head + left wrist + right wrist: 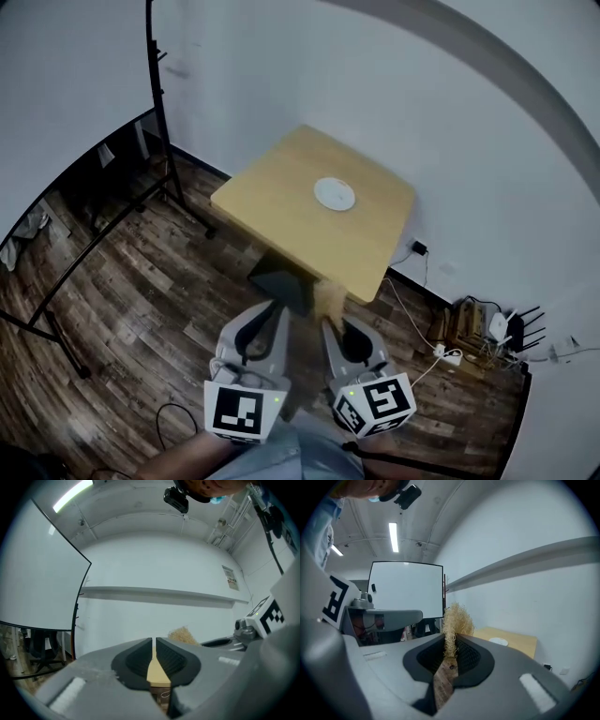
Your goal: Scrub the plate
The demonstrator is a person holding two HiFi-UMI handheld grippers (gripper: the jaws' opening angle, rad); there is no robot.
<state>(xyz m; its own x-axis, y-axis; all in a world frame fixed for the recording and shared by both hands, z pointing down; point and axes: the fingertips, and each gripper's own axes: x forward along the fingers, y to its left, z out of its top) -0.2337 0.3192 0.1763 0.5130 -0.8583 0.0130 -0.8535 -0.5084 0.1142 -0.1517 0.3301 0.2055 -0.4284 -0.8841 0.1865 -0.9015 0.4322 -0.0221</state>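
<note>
Closest to the head cam: left claw (pixel 271 309) and right claw (pixel 335 324), side by side at the near edge of the shot, over the wood floor (pixel 141 281). The left one is pressed together with nothing in it, just a sliver of gap in its own view. The right one is pinching a tan, stringy scrubber (pixel 328 297), some loofah-type wad, with the tuft poking out past the jaw tips.

The white plate (pixel 335 194) sits alone on the square wooden counter (pixel 272 202), a bit right of its middle and well apart from both claws.

Progress-wise, I'd say zero scrubbing is done. The tool's in hand, but both claws are short of the counter. What's left is basically everything: get over there, steady the plate (probably a job for the left claw), then work the scrubber over it. Honestly the plate's too small from here to tell if it's dirty or clean.
</note>
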